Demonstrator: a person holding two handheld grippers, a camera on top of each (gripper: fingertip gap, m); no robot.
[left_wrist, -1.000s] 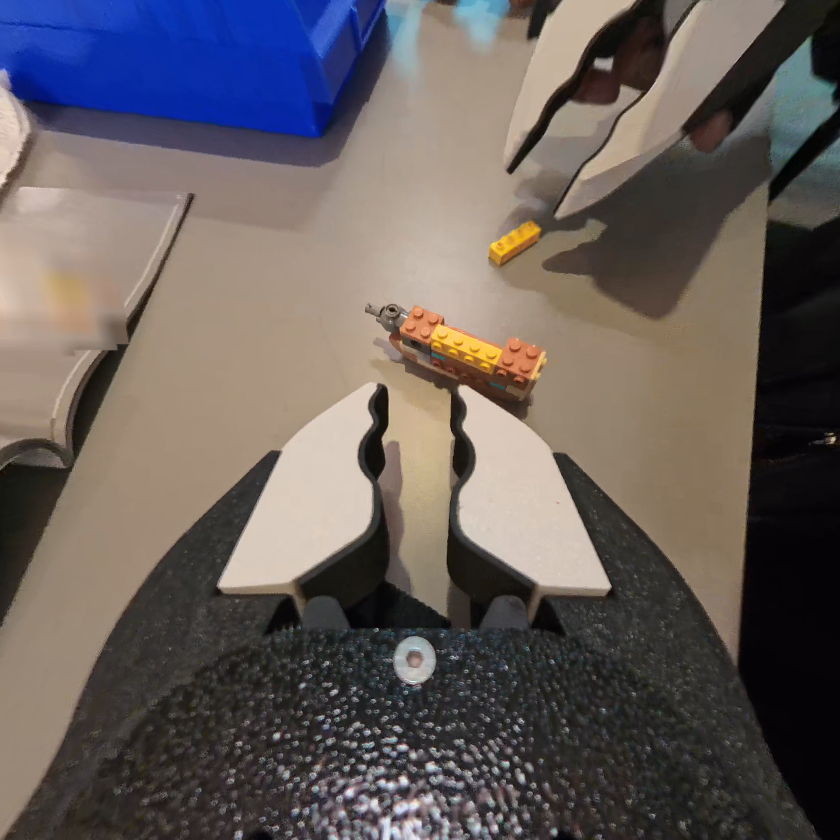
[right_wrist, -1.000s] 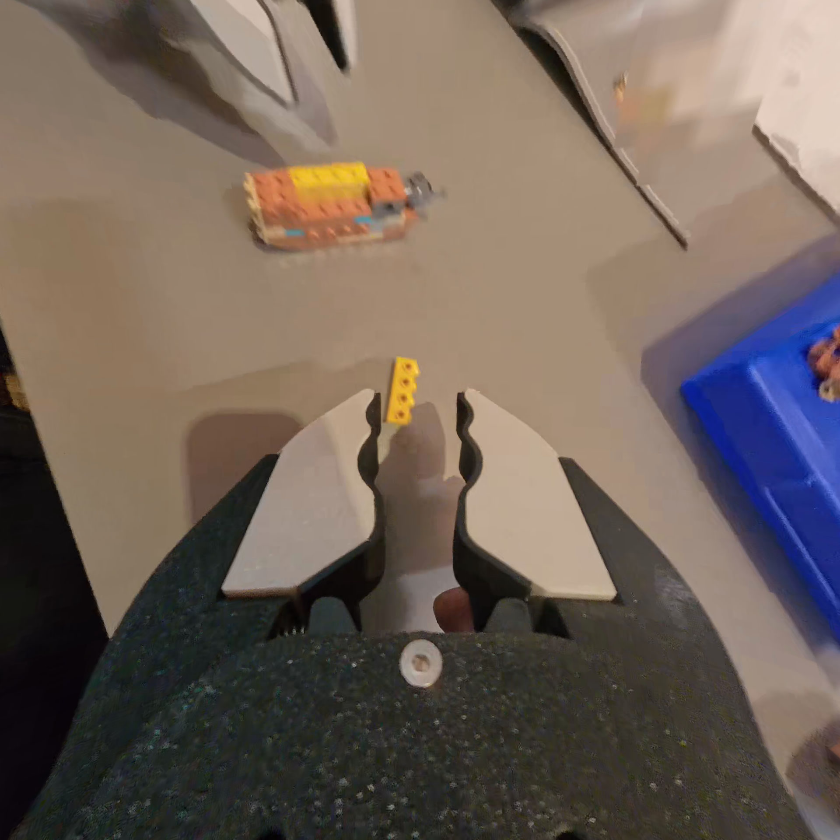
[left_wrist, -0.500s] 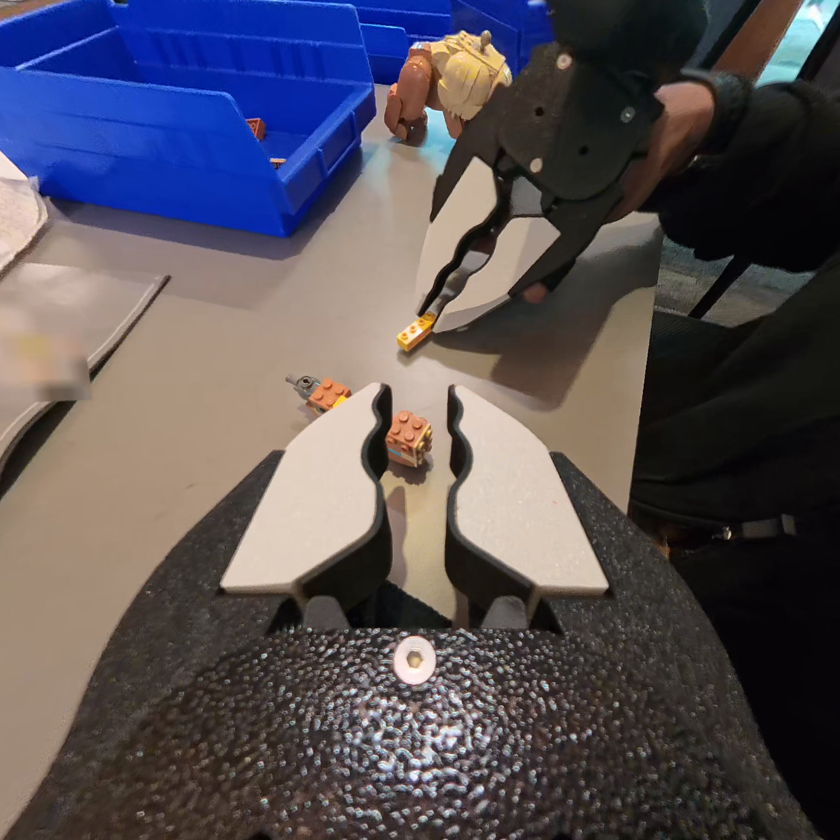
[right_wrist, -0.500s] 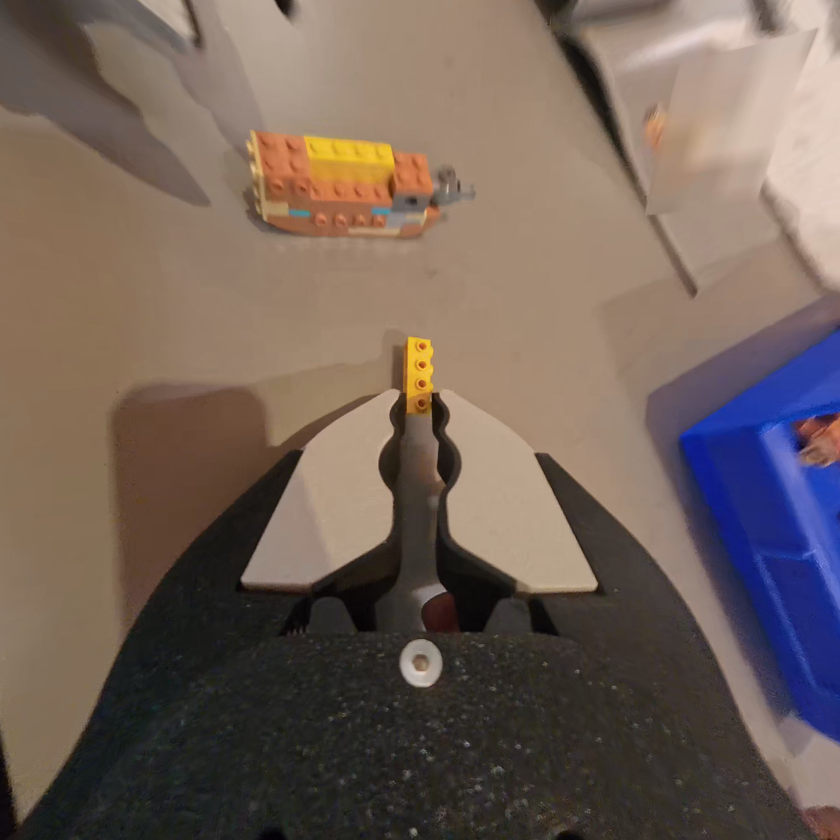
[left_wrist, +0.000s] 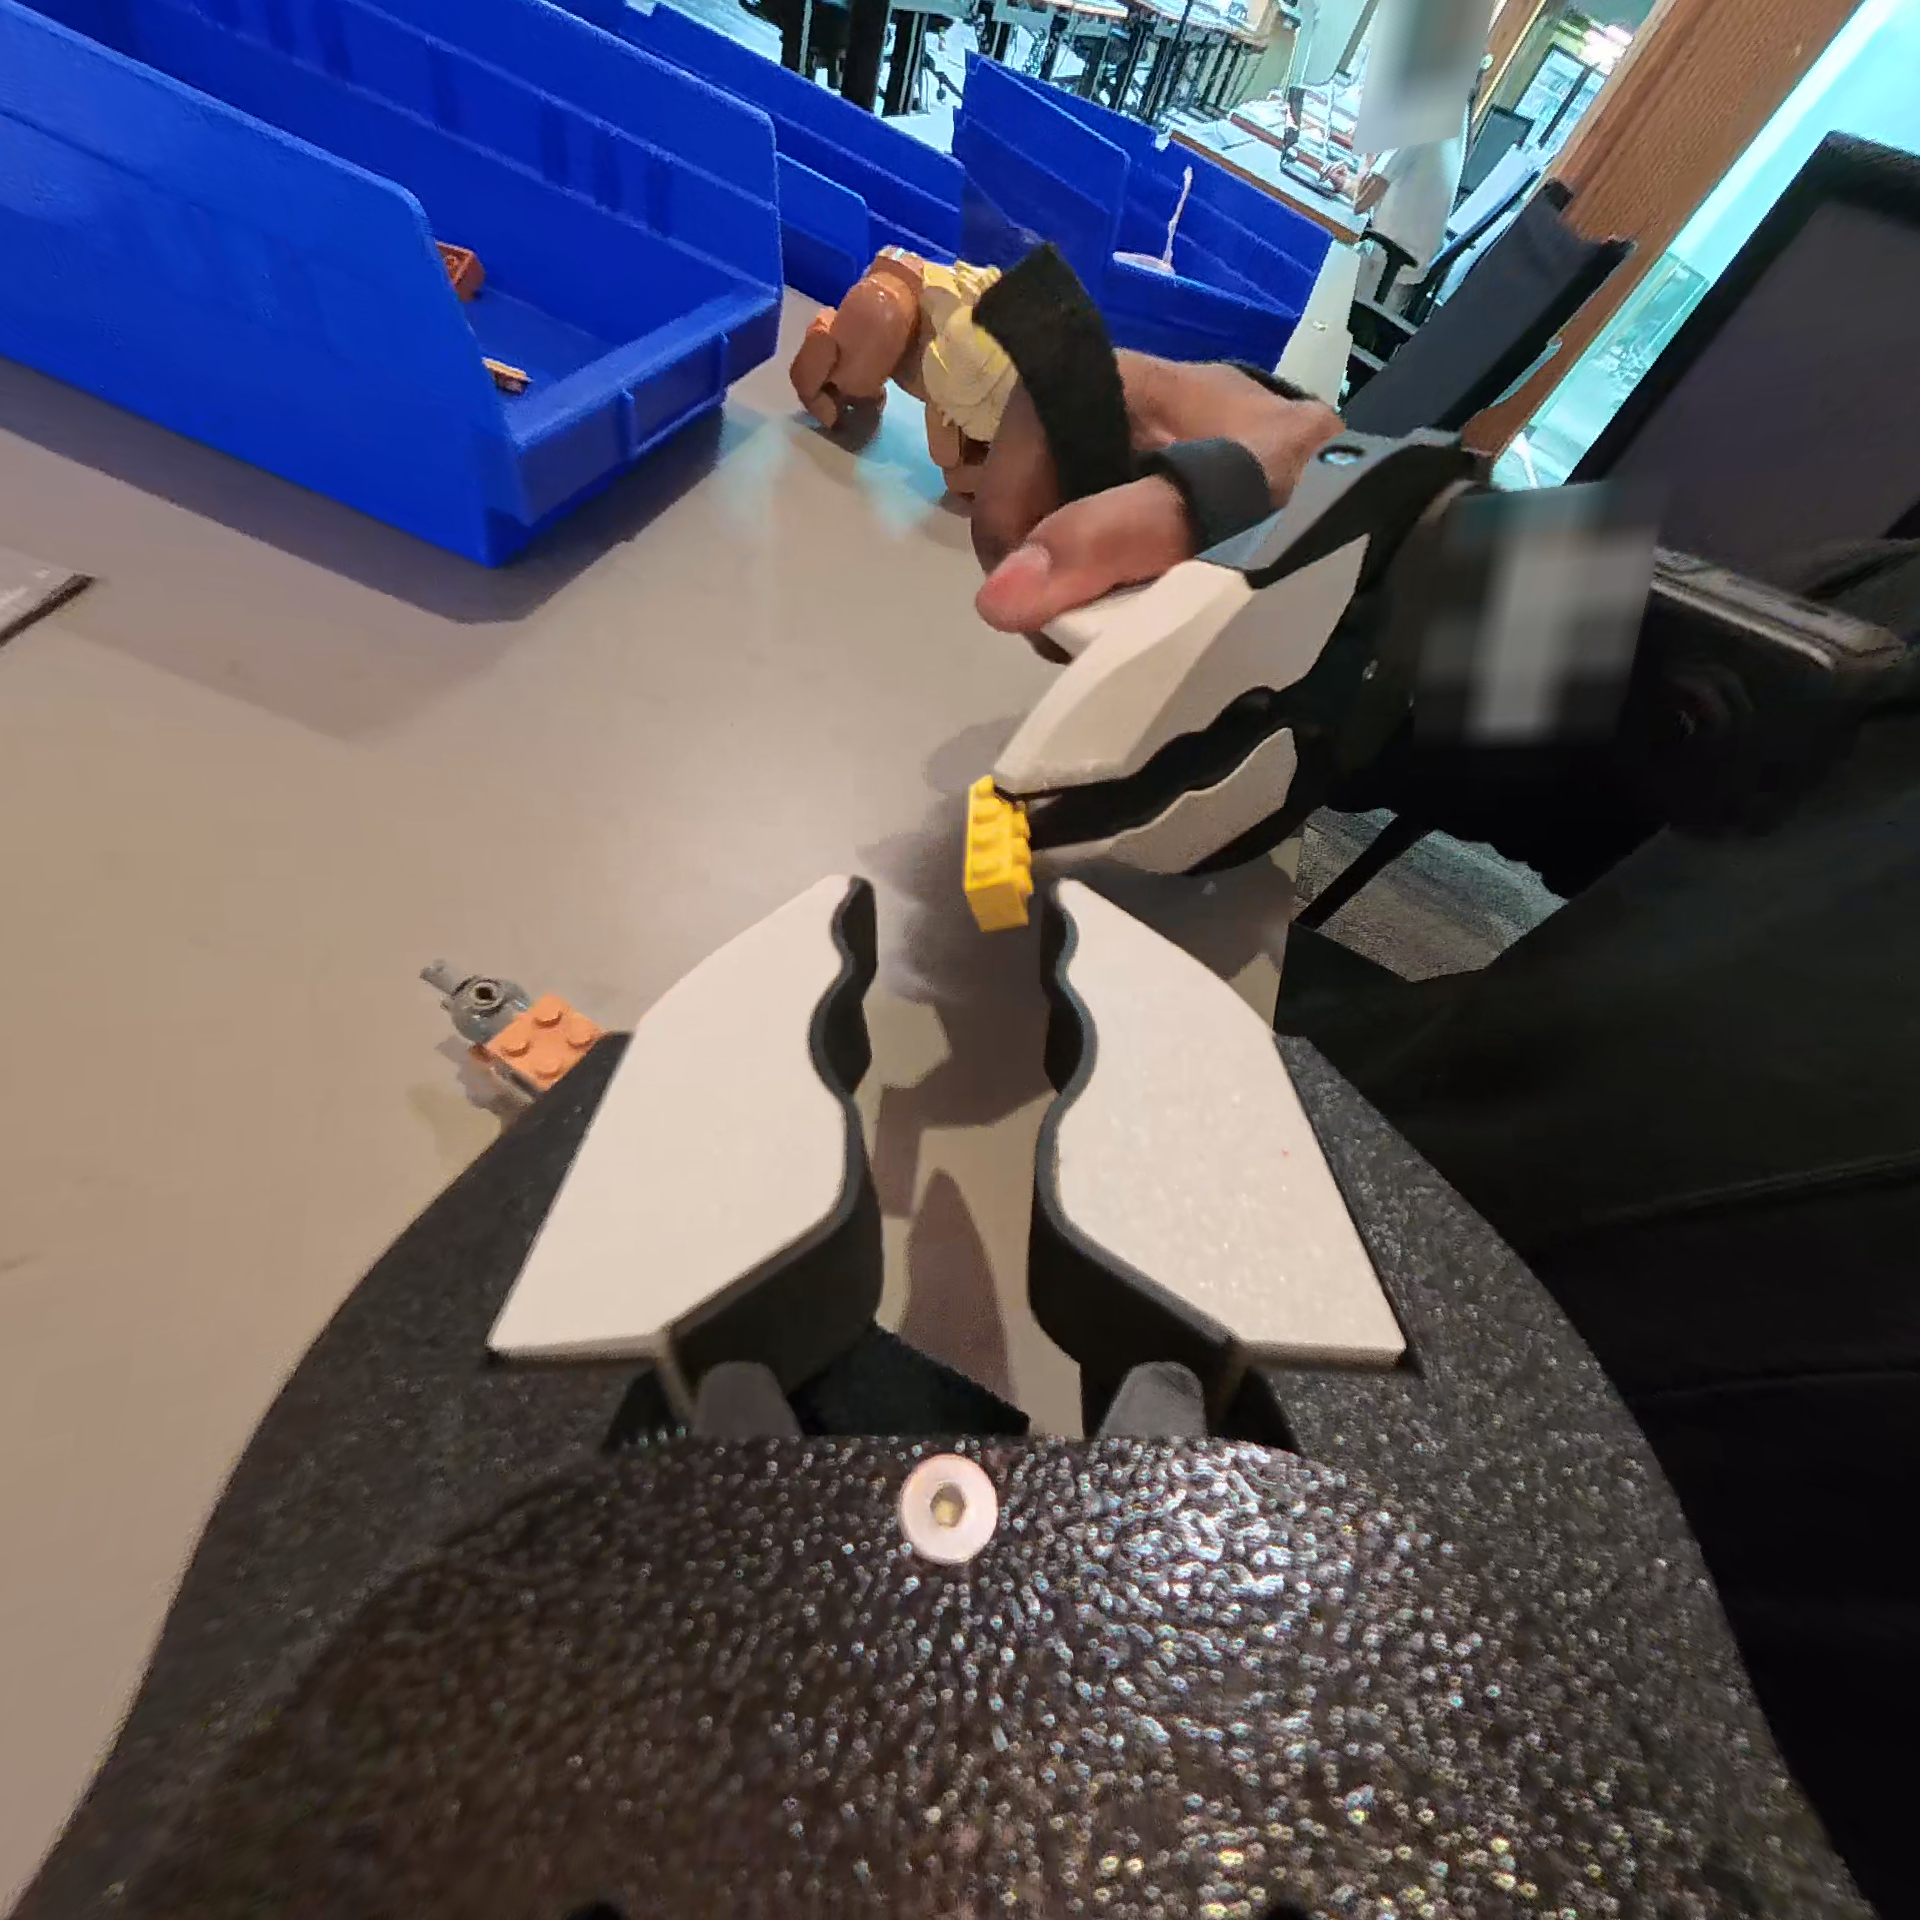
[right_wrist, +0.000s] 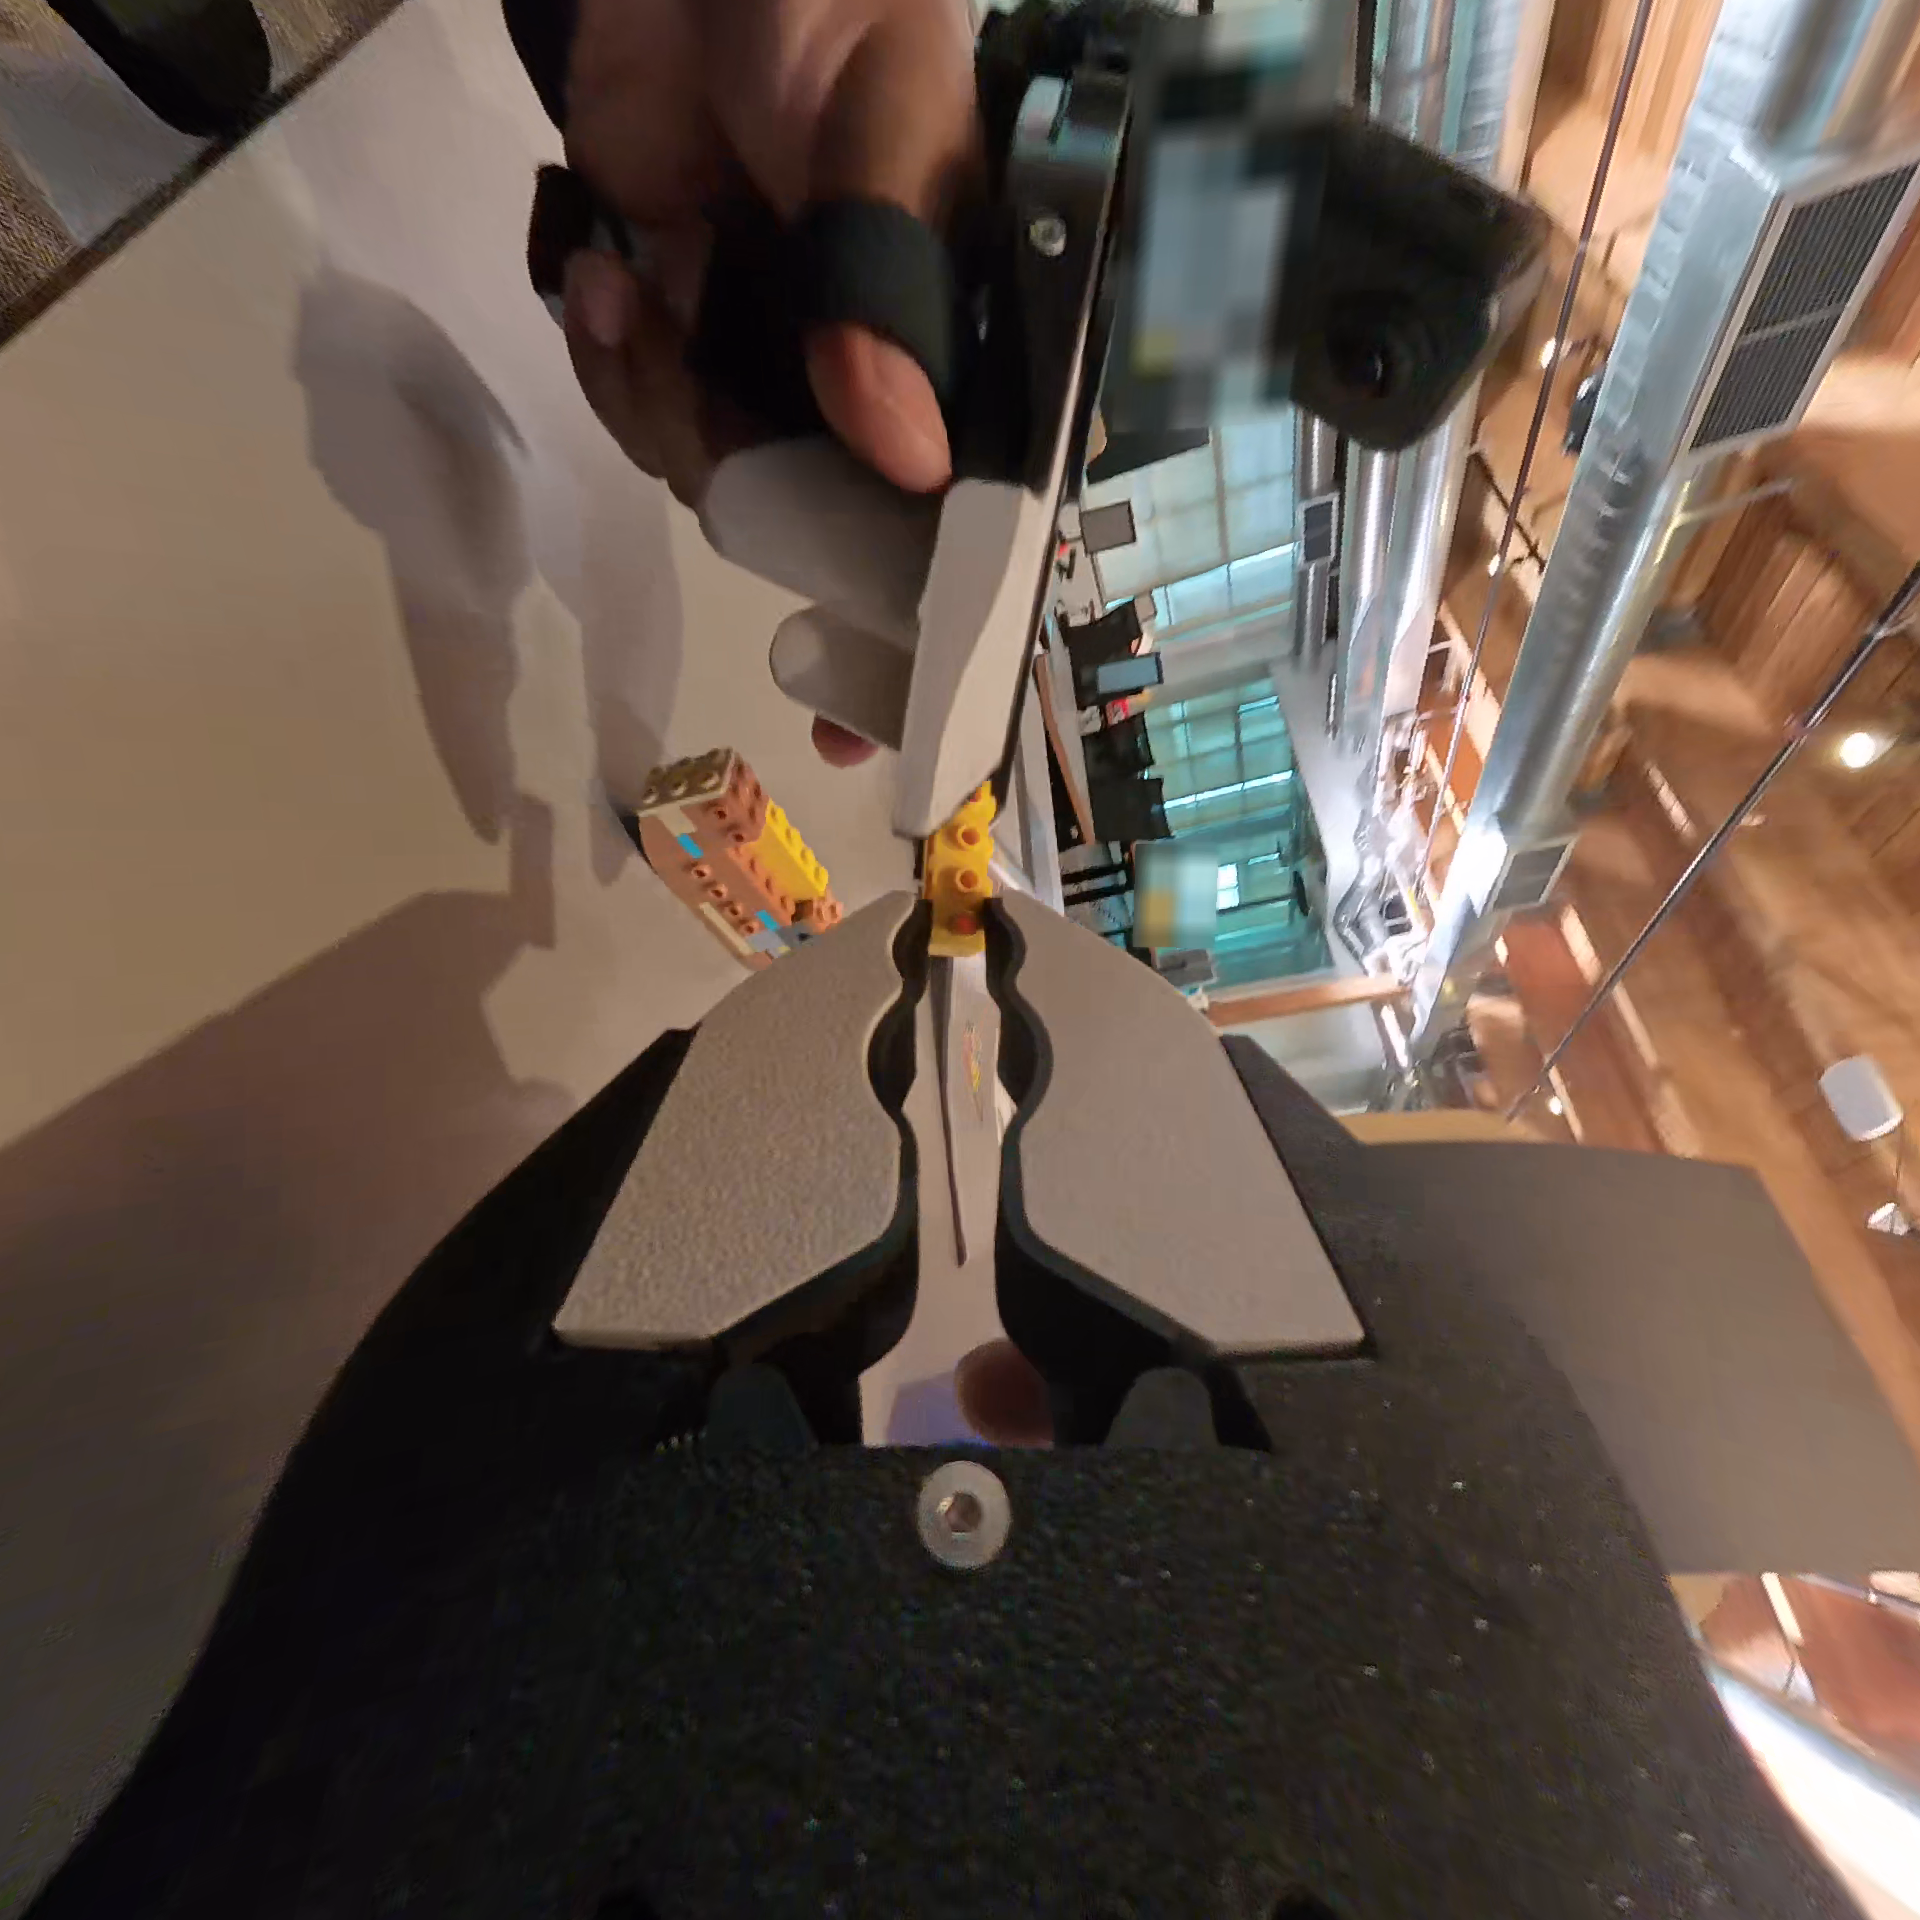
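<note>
My right gripper (right_wrist: 951, 916) is shut on one end of a small yellow brick (right_wrist: 961, 878) and holds it in the air above the grey table (left_wrist: 312, 779). In the left wrist view the same brick (left_wrist: 997, 862) hangs from the right gripper (left_wrist: 1016, 802), just in front of my left gripper (left_wrist: 951, 899). My left gripper is open with nothing between its pads. One left finger (right_wrist: 961, 665) reaches the brick's far end. An orange, yellow and tan brick model (right_wrist: 727, 862) lies on the table, partly hidden under my left finger (left_wrist: 530, 1039).
Several blue bins (left_wrist: 364, 312) stand along the far left of the table. A brown and cream toy figure (left_wrist: 904, 332) lies beside them. A person's hands hold both grippers. A black chair (left_wrist: 1507, 312) stands beyond the table's right edge. Left and right tips are no more than a few centimetres apart.
My right gripper shut on the yellow brick, lifted it off the table and brought it to my left gripper's tips. My left gripper opened wider and left the brick model.
</note>
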